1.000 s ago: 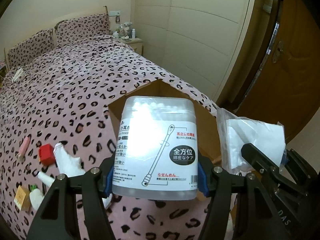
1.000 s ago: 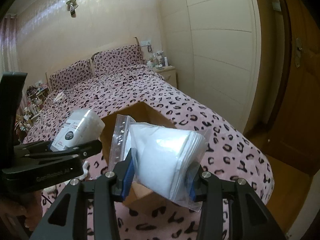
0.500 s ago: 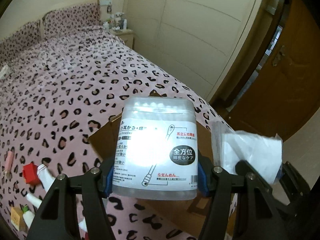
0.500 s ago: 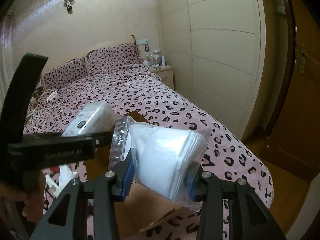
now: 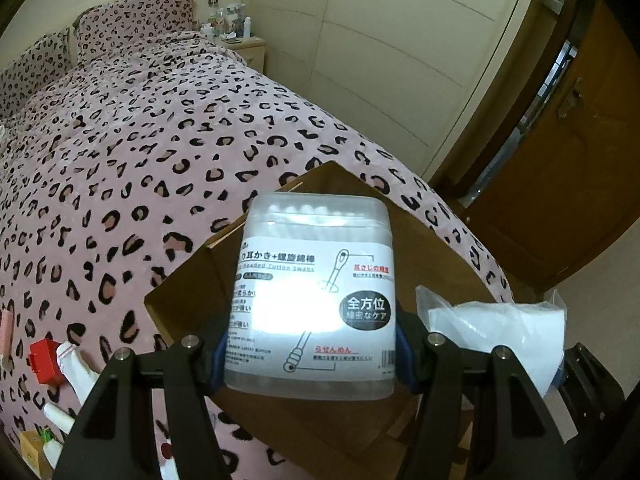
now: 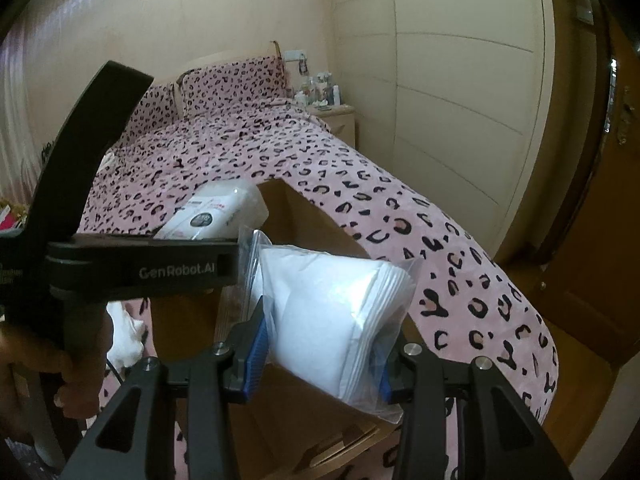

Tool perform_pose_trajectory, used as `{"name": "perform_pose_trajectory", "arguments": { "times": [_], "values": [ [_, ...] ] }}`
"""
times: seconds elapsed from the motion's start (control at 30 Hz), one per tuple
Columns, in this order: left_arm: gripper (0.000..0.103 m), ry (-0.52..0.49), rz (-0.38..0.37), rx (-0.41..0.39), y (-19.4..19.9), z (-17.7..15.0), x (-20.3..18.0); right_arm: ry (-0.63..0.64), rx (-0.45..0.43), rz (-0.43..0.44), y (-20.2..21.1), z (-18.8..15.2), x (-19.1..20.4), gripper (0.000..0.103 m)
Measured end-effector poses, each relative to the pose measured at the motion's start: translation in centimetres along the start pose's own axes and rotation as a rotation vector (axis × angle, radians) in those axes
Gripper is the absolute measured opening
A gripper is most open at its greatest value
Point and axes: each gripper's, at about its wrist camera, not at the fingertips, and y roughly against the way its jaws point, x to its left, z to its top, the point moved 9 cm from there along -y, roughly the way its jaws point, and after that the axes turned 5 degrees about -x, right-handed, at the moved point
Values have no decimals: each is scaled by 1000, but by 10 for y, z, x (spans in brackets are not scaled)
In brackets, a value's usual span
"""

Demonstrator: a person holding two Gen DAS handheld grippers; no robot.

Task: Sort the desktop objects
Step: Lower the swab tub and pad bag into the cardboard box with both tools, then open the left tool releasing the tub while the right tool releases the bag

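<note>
- My left tool [image 5: 310, 354] is clamped on the clear cotton swab box [image 5: 316, 304], pads pressed against both of its sides; the box stands upright with its printed label toward the camera.
- My right tool [image 6: 320, 354] is closed on a clear zip bag of white cotton pads [image 6: 336, 320], squeezing it across the middle.
- Both loads hang over the open cardboard box [image 5: 200, 280], which sits on the bed [image 5: 160, 140] near its foot corner, toward the edge facing the wardrobe [image 5: 400, 60].
- From the right wrist view I see the swab box just left of the bag, the two near each other but apart.
- Small items lie on the bedspread left of the cardboard box: a red block [image 5: 44, 360], a white tube [image 5: 78, 368], a pink stick [image 5: 6, 336] and a small yellow carton [image 5: 30, 450].
- A hand [image 6: 76, 376] holds the left tool's grip.
</note>
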Motion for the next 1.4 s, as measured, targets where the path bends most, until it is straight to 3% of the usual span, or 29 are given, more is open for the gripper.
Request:
{"name": "perform_pose_trajectory", "arguments": {
  "times": [0.4, 1.1, 1.23, 1.4],
  "values": [
    [64, -18, 12, 22, -18, -2, 3, 30, 84, 1, -21, -18, 3, 44],
    [66, -33, 20, 18, -18, -3, 6, 17, 127, 2, -25, -24, -1, 48],
    [77, -29, 15, 8, -14, -2, 5, -4, 136, 14, -24, -23, -3, 52],
    [80, -29, 18, -10, -4, 0, 6, -18, 125, 18, -19, -17, -4, 53]
  ]
}}
